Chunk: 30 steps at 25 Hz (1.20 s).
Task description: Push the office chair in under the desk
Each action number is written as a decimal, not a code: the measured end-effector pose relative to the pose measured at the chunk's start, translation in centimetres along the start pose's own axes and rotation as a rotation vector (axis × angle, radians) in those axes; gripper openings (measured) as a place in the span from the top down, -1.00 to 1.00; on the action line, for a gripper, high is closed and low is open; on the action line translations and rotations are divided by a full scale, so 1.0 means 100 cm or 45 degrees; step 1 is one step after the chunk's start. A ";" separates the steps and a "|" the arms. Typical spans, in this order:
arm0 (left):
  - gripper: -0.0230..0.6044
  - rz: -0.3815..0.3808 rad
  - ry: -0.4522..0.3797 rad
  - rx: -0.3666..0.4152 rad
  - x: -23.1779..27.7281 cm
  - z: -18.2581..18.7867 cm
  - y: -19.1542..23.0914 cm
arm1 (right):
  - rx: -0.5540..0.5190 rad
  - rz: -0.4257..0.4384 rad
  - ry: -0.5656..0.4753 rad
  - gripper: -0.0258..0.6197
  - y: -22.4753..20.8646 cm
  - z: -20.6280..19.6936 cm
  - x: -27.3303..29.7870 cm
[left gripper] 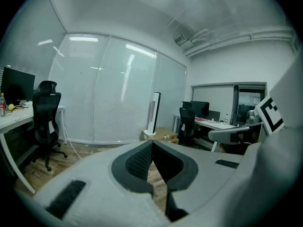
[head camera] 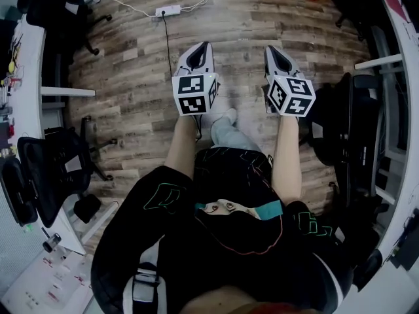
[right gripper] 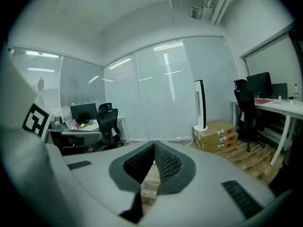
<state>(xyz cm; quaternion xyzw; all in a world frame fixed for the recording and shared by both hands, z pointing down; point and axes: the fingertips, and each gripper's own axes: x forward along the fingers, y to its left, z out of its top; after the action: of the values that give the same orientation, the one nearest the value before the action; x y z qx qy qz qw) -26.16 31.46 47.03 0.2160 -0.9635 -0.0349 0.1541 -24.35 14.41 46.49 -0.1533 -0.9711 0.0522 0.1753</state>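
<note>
Both grippers are held out side by side over the wooden floor, pointing away from me. My left gripper (head camera: 198, 50) (left gripper: 152, 144) is shut with nothing in it. My right gripper (head camera: 275, 51) (right gripper: 154, 146) is also shut and empty. A black office chair (head camera: 342, 126) stands just right of the right gripper, beside the right-hand desk (head camera: 400, 97). Another black office chair (head camera: 57, 165) stands at the left by the white left desk (head camera: 29, 77). Neither gripper touches a chair. In the left gripper view, a grey armrest (left gripper: 232, 133) shows at the right.
A third black chair (head camera: 55, 8) is at the far left corner. A power strip (head camera: 168, 10) and its cable lie on the floor ahead. A tower fan (right gripper: 200, 105) and cardboard boxes (right gripper: 218, 134) stand by the glass wall. A monitor (right gripper: 83, 112) sits on the far desk.
</note>
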 end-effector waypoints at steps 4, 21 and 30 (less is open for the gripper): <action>0.90 -0.064 0.057 0.076 0.042 0.008 -0.008 | 0.078 -0.053 -0.017 0.91 -0.033 0.005 0.023; 0.90 -0.504 0.087 0.289 0.168 0.050 -0.142 | 0.011 -0.539 -0.080 0.91 -0.173 0.037 -0.018; 0.90 -0.954 0.074 0.369 0.178 0.050 -0.260 | -0.114 -0.916 -0.105 0.91 -0.192 0.055 -0.105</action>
<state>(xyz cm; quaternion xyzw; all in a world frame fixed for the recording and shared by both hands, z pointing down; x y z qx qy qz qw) -32.47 0.39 43.79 0.5726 -0.8083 0.0538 0.1257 -22.30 -7.36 40.96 0.1928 -0.9705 -0.0493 0.1362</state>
